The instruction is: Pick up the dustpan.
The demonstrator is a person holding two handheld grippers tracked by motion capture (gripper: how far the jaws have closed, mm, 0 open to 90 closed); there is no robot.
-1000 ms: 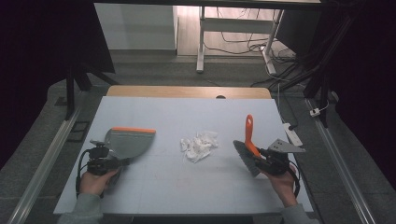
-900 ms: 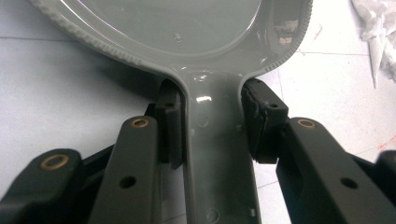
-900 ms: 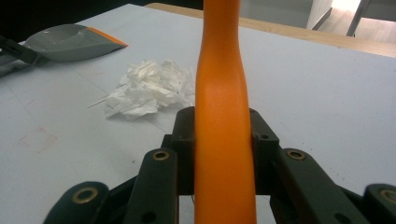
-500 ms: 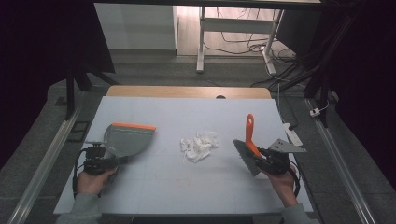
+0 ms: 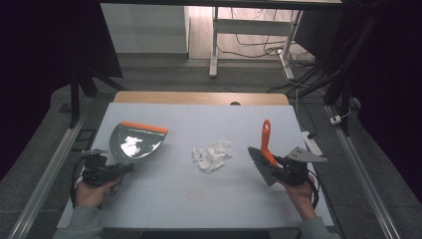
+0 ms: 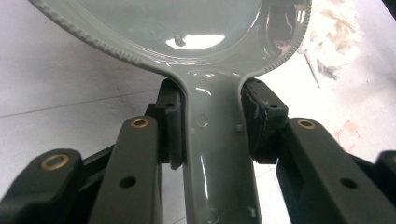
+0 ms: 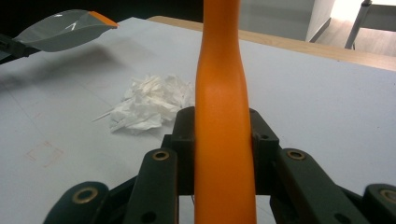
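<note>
A grey dustpan (image 5: pixel 134 142) with an orange front lip is held above the table at the left; my left gripper (image 5: pixel 124 168) is shut on its handle (image 6: pixel 217 154). A pile of white paper scraps (image 5: pixel 212 155) lies at the table's middle, also seen as scraps (image 7: pixel 149 103) in the right gripper view and scraps (image 6: pixel 334 42) past the pan in the left gripper view. My right gripper (image 5: pixel 279 167) is shut on the orange handle (image 7: pixel 224 116) of a brush (image 5: pixel 263 157), whose grey bristles point toward the pile. The dustpan (image 7: pixel 63 35) hangs at the far left of the right gripper view.
The white table top (image 5: pixel 199 199) has a wooden strip (image 5: pixel 199 97) along its far edge. Metal rails run down both sides. A desk frame and cables stand on the floor behind.
The left gripper has lifted and tilted the dustpan up, so its inside now faces the camera. The brush has stayed nearly still.
</note>
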